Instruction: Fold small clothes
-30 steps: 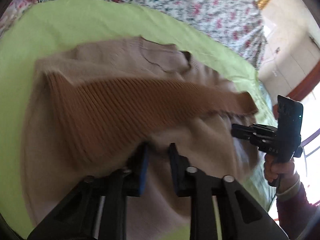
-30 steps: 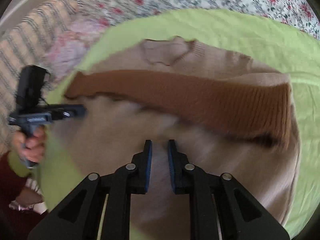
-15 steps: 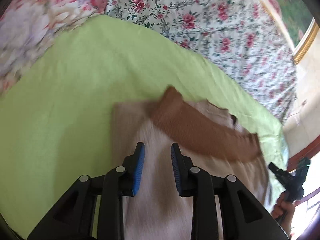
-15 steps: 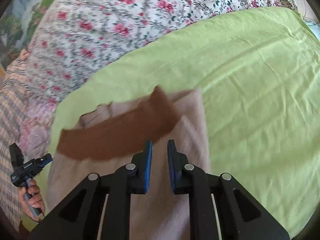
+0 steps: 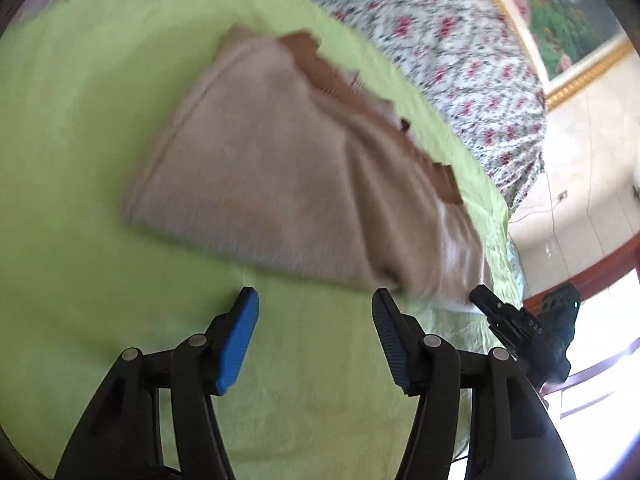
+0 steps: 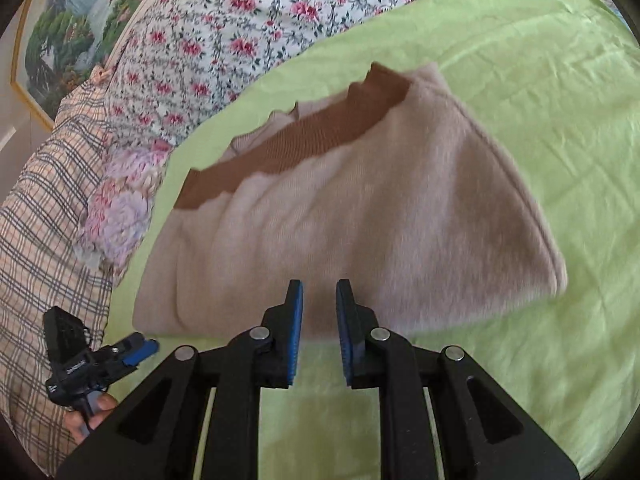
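A small beige knit sweater [image 5: 288, 184] with a brown ribbed band [image 5: 340, 88] lies folded on the green sheet [image 5: 100, 280]; it also shows in the right wrist view [image 6: 380, 220] with the band [image 6: 304, 140] along its far edge. My left gripper [image 5: 314, 308] is open and empty, just short of the sweater's near edge. My right gripper [image 6: 319, 304] has its jaws a narrow gap apart with nothing between them, at the sweater's near edge. Each gripper shows in the other's view: the right one [image 5: 516, 320] and the left one [image 6: 100, 354].
A floral bedspread [image 6: 248, 32] lies beyond the green sheet. A plaid pillow [image 6: 40, 200] and a flowered cushion [image 6: 120, 204] lie at the left. A framed painting [image 5: 560, 20] hangs on the wall. The bed's edge falls off at the right [image 5: 504, 240].
Both grippers have let go of the sweater and pulled back to its near edge. The left jaws have opened wide. The sweater now lies folded over, with the brown band at the far side.
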Tool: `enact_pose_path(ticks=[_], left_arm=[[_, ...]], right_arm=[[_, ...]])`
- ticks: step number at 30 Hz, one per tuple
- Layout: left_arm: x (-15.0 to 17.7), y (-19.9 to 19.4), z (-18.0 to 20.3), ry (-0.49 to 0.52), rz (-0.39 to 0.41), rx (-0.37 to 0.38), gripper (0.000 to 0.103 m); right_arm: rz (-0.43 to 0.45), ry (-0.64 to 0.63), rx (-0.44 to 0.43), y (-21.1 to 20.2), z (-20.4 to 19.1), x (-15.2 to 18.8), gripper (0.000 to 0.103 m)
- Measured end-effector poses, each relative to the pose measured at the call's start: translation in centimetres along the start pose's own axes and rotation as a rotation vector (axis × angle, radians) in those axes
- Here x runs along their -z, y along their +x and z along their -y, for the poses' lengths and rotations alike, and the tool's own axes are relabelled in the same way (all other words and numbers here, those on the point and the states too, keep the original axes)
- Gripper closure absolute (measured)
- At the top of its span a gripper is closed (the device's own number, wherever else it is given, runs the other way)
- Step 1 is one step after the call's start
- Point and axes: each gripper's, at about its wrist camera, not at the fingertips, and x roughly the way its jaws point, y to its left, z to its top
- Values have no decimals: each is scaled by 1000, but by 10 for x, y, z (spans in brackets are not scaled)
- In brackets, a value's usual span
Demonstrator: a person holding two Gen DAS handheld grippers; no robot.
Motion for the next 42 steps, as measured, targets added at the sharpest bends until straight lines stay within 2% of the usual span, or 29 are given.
enact_pose_path(ticks=[1, 4, 6, 12, 15, 16, 18, 19, 20, 22, 27, 32, 33, 34, 35, 37, 38, 39, 40, 42], left_arm=[[2, 1, -4, -26, 2, 21, 40], [3, 0, -4, -71, 35, 83, 21], [-2, 5, -4, -104, 62, 93, 19], [-32, 11, -20, -246, 146, 129, 16], [-49, 18, -22, -277, 186, 108, 17], [-54, 19, -22, -274, 198, 93, 20], [-62, 21, -20, -260, 221, 72, 37], [-65, 23, -22, -250, 218, 74, 73], [-68, 25, -27, -251, 201, 85, 92], [-69, 21, -33, -260, 210, 91, 94], [-66, -18, -34, -192, 274, 76, 96], [-63, -13, -39, -179, 246, 63, 94], [-63, -10, -39, -192, 234, 74, 91], [-63, -7, -40, -207, 227, 84, 82], [-64, -4, -40, -221, 224, 88, 67], [-67, 1, -40, -231, 227, 76, 60], [-70, 2, -37, -225, 235, 59, 62], [-73, 3, -34, -212, 247, 54, 69], [-75, 3, -29, -194, 252, 48, 92], [-81, 2, -10, -120, 266, 8, 94]], right_arm=[[-1, 3, -1, -1, -1, 3, 85], [-2, 3, -5, -6, -3, 10, 83], [0, 2, -3, -8, -4, 14, 76], [-9, -22, -21, -5, -14, 16, 76], [-3, -16, -30, -6, -16, 15, 76], [-1, -15, -31, -6, -16, 15, 76], [5, -18, -31, -7, -17, 13, 76], [7, -21, -31, -8, -18, 13, 76], [12, -23, -33, -10, -18, 12, 76], [19, -20, -44, -13, -18, 10, 76], [46, -21, -54, -22, -17, 1, 76], [46, -20, -55, -20, -15, -7, 76], [45, -20, -58, -19, -15, -9, 76], [45, -21, -63, -19, -15, -11, 76], [44, -21, -66, -18, -15, -12, 76], [34, -24, -83, -15, -14, -17, 76], [26, -29, -89, -11, -14, -23, 76], [21, -31, -92, -9, -14, -26, 76], [11, -33, -97, -5, -13, -33, 76], [-3, -32, -111, 2, -11, -46, 76]])
